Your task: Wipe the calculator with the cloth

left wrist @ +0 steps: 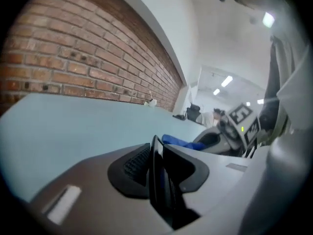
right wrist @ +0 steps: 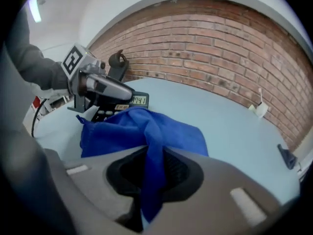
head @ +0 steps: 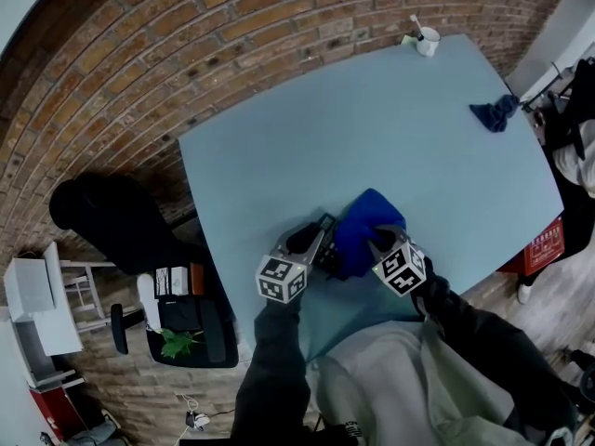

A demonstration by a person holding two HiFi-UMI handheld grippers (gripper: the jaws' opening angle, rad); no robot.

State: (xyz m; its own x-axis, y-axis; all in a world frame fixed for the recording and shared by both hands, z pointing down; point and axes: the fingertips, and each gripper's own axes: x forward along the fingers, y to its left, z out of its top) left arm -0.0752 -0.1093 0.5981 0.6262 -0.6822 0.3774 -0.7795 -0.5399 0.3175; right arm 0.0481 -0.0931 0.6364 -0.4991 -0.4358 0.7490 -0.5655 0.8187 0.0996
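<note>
Left gripper (head: pixel 314 245): jaws clenched on the left edge of the calculator (right wrist: pixel 128 103), which shows as a thin dark slab, edge-on, between the pads. The calculator is at the near side of the desk (head: pixel 372 128), with digits showing on its display. A blue cloth (right wrist: pixel 146 129) drapes over the calculator's right part. Right gripper (right wrist: pixel 152 173), just right of the calculator: jaws grasping a bunched fold of that cloth. Well away from the calculator, a white cup (head: pixel 427 41) stands at the desk's far corner. A dark blue rag (head: pixel 493 113) lies near the right edge.
</note>
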